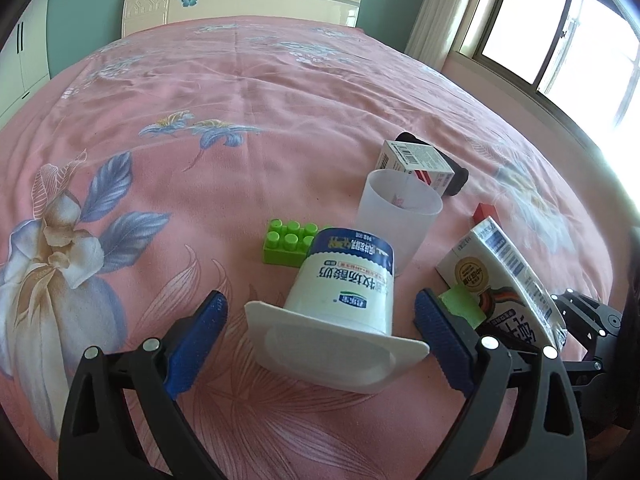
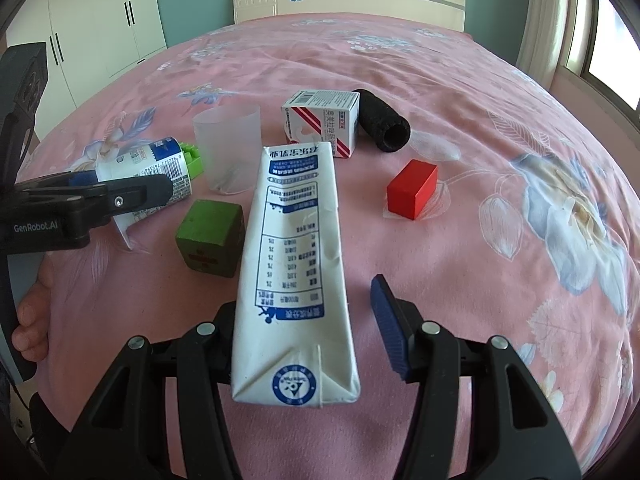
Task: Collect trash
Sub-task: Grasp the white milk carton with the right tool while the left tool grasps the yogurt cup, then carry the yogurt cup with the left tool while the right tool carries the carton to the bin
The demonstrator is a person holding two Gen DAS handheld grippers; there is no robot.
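1. A bed with a pink floral bedspread (image 1: 280, 92) fills both views; a cream headboard (image 1: 240, 2) stands against a teal wall, a window (image 1: 560, 36) lets in bright light on 1 side and white wardrobe doors (image 2: 100, 20) stand on the other.
2. On the bedspread lie a frosted plastic cup (image 2: 228, 148), a green toy brick (image 1: 286, 242), a green cube (image 2: 210, 238), a red block (image 2: 412, 189), a small medicine box (image 2: 320, 120) and a black foam tube (image 2: 384, 120).
3. The left gripper (image 1: 320, 340) is spread wide; the yogurt cup (image 1: 344, 296) lies tipped on its side between the 2 blue pads, its rim toward the camera, with a gap on the left pad's side.
4. The right gripper (image 2: 304, 320) has the milk carton (image 2: 294, 256) between its fingers, lying lengthwise away from the camera; the right pad stands apart from the carton, so whether it is pinched I cannot tell.
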